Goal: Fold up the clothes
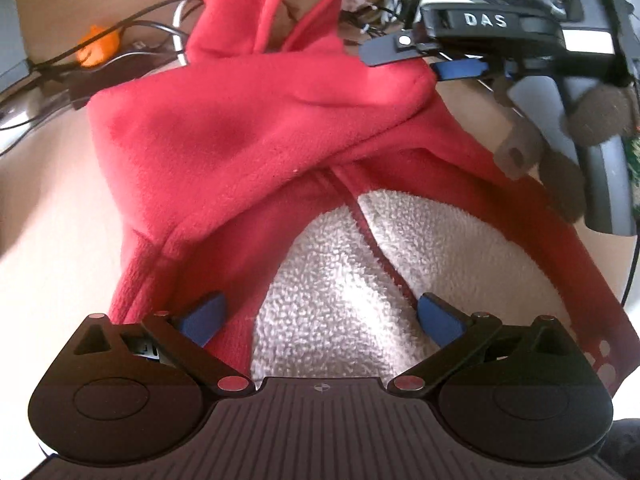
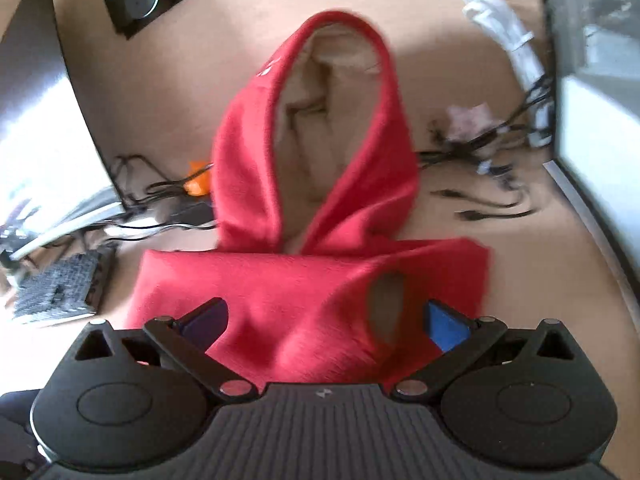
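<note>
The left hand-held gripper (image 1: pixel 322 318) is spread over the red hoodie's white lining; the right hand-held gripper (image 2: pixel 326 322), spread too, hangs over its folded red body. The hoodie (image 2: pixel 312 280) lies partly folded on the tabletop (image 2: pixel 520 264), hood (image 2: pixel 320 128) beyond still bunched up, so smoothing seems left.

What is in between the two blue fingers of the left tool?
In the left wrist view, the red hoodie lies between the left tool's open fingers, with its white fuzzy lining showing.

Black ribbed tool (image 1: pixel 320 320), blue pads (image 1: pixel 204 318)
</note>
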